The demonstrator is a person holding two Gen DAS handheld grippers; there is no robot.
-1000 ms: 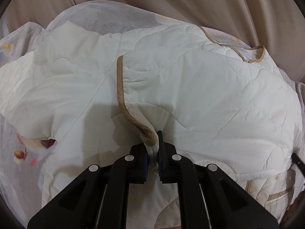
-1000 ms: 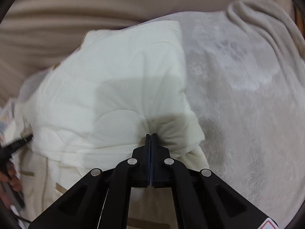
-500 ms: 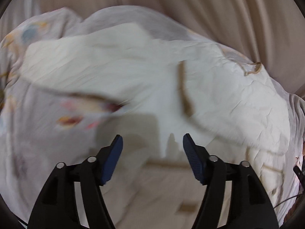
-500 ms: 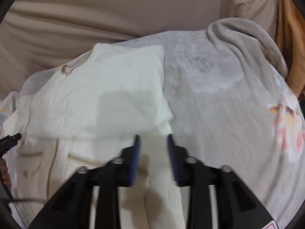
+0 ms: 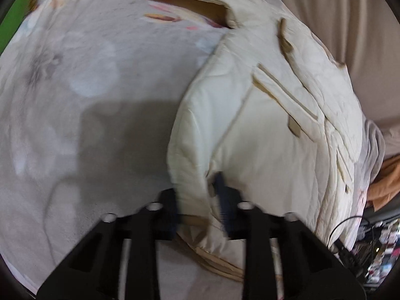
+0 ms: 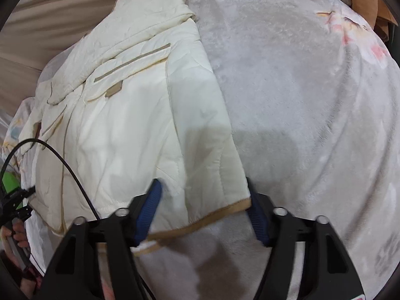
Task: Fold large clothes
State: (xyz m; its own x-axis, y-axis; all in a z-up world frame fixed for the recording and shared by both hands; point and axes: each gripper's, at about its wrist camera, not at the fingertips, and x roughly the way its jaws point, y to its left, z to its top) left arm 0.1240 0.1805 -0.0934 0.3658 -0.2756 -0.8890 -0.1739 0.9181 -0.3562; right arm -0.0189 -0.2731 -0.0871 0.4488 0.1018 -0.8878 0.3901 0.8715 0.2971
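A cream quilted jacket [image 5: 270, 125] with tan trim lies on a pale floral blanket [image 5: 87, 80]. In the left wrist view my left gripper [image 5: 197, 200] has its jaws partly closed around the jacket's bottom left corner; the image is blurred, so the grip is unclear. In the right wrist view the jacket [image 6: 130, 115] lies flat with its tan-edged hem [image 6: 217, 212] nearest me. My right gripper [image 6: 203, 212] is wide open, with the hem's right corner between its blue pads.
The blanket [image 6: 312, 100] covers the bed to the right of the jacket. Beige curtains [image 5: 350, 25] hang behind. An orange cloth [image 5: 385, 180] lies at the right edge. A black cable [image 6: 62, 165] crosses the jacket's left part.
Both grippers let go of the folded-over jacket part, opened and drew back to the near hem. The left jaws have since narrowed around the hem corner.
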